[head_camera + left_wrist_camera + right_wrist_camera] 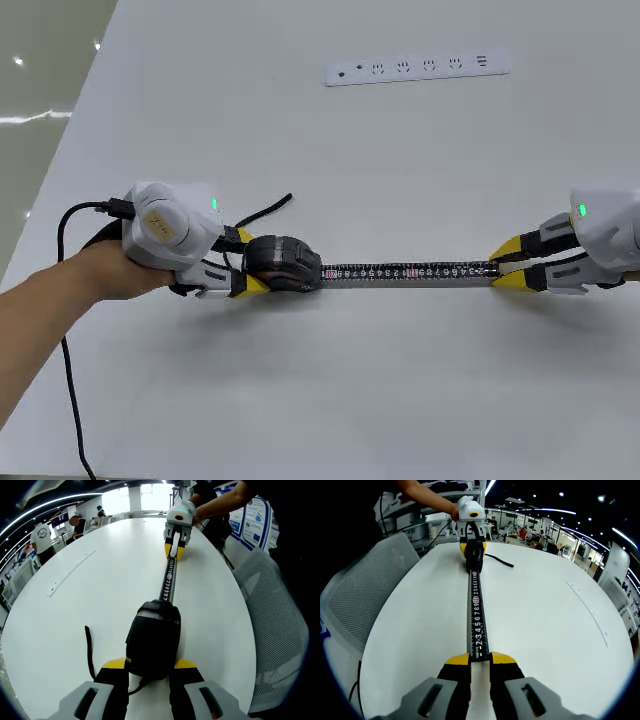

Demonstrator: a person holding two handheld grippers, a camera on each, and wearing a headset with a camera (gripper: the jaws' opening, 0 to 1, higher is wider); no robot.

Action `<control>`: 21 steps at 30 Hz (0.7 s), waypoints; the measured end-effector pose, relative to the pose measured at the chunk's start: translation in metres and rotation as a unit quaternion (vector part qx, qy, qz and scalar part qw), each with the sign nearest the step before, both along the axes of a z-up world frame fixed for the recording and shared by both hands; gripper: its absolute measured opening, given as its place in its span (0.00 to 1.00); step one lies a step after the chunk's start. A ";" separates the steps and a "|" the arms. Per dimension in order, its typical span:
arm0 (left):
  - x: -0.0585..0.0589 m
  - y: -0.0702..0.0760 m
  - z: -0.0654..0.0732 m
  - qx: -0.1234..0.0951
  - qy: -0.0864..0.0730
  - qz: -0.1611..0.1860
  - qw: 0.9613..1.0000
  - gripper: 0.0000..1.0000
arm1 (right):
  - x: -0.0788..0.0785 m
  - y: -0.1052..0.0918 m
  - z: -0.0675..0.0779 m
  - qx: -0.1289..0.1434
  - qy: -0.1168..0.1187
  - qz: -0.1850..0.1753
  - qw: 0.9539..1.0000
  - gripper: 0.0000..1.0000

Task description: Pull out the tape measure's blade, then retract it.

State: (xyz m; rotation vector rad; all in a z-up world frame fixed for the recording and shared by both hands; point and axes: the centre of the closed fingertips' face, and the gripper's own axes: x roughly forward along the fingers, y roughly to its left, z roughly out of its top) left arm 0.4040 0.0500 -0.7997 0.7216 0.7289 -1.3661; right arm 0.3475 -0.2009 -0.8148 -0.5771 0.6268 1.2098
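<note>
Tape measure (283, 263): lies on the white table (300, 150) close in front of the person, black body squeezed between the yellow-tipped jaws of the left gripper (248, 262). Appears in the left gripper view as a dark block right above the two jaw tips, clamped from both sides. Bare hand (105, 270) wrapped round that gripper's grey housing, green light glowing on top, black cable (70, 400) looping off the back end toward the near table edge. Blade (410, 271) pulled out flat along the tabletop, numbers facing up, running straight from the mouth of the body to the right gripper (500, 266). Pinched there at its very end by the right jaws, closed tight on the tip; low numbers nearest those jaws in the right gripper view. Black wrist strap (265, 212) trailing from the body, loose on the table just behind it. Farther back, well apart from all this, white power strip (417, 68) lying flat on the table. Beyond the table's left edge, glossy pale floor (40, 80).
</note>
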 end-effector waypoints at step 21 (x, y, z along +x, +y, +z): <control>0.002 0.001 0.000 0.011 -0.007 -0.006 1.000 0.28 | -0.002 -0.011 0.001 -0.010 0.003 -0.003 1.000 0.11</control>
